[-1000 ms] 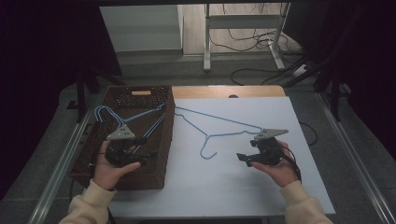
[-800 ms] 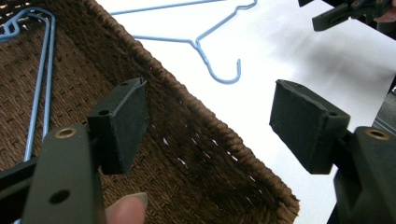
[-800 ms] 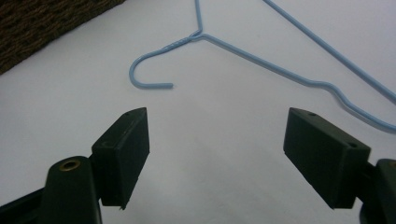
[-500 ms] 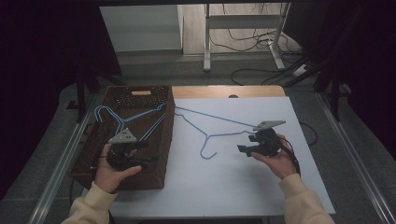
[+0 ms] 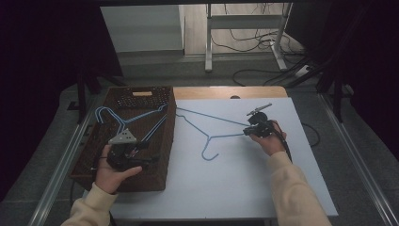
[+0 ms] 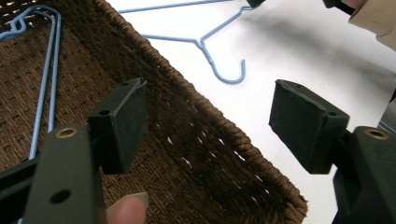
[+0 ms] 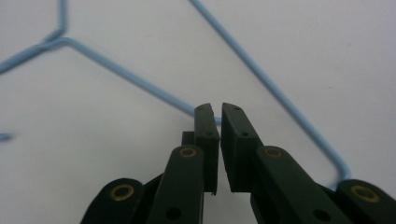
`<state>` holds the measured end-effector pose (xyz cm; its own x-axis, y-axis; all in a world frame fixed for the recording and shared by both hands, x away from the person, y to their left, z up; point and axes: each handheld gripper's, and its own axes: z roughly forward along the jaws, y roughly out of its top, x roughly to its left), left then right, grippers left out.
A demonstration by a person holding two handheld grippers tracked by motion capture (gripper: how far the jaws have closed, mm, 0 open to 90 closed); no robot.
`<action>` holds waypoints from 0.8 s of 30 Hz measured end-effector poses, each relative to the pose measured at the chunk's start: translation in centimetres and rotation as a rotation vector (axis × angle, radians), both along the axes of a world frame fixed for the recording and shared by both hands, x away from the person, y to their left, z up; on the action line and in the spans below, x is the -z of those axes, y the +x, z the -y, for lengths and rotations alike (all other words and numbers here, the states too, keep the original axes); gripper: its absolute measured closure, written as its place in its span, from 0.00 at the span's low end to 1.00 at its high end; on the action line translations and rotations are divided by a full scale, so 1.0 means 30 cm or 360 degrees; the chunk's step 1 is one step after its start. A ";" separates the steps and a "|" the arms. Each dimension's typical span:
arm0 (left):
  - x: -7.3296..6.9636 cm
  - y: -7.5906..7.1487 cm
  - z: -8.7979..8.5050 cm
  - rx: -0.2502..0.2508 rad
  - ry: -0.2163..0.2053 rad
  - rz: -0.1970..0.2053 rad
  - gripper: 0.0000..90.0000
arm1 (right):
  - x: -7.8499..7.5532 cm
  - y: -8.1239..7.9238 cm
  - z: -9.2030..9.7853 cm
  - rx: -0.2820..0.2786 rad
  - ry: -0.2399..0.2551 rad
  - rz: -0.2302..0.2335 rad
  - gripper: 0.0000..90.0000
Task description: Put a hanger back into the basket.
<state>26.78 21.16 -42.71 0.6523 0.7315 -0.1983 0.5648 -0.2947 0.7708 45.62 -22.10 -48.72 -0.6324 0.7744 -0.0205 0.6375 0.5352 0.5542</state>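
Note:
A light blue wire hanger (image 5: 207, 136) lies flat on the white tabletop (image 5: 226, 183), hook toward me. My right gripper (image 5: 247, 131) sits at the hanger's right shoulder. Its jaws have just been closing and now stand shut on the hanger wire (image 7: 130, 74), which passes between the tips of the right gripper (image 7: 215, 109). My left gripper (image 5: 141, 159) hovers over the brown wicker basket (image 5: 141, 94), open with nothing between its jaws. In the left gripper view, the left gripper (image 6: 210, 102) looks across the basket wall (image 6: 210, 140) at the hanger's hook (image 6: 224, 70).
More blue hangers (image 5: 141, 115) lie inside the basket, one of them (image 6: 44, 84) along its floor. Metal rails (image 5: 61, 165) run along both sides of the table. Cables and a stand's legs (image 5: 244, 42) lie on the floor behind it.
My right gripper has moved away from me and leftward to the hanger's right shoulder and shut on the wire. The left gripper has stayed over the basket.

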 end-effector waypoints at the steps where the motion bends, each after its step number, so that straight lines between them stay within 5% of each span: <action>1: 0.000 0.000 0.000 -0.0001 -0.0001 0.0000 0.31 | 0.004 0.010 0.004 0.0009 -0.0001 0.0005 0.98; 13: 0.005 0.006 0.001 0.0000 0.0005 -0.0008 0.31 | 0.051 0.107 0.028 0.0099 -0.0069 -0.0061 1.00; 24: 0.001 -0.003 -0.011 -0.0011 0.0001 -0.0009 0.31 | 0.030 0.021 0.087 0.0040 -0.0151 -0.0183 1.00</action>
<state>26.67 21.50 -42.73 0.6463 0.7360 -0.2017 0.5712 -0.2912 0.7674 46.24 -24.72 -49.63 -0.6153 0.7880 -0.0226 0.7078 0.5648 0.4244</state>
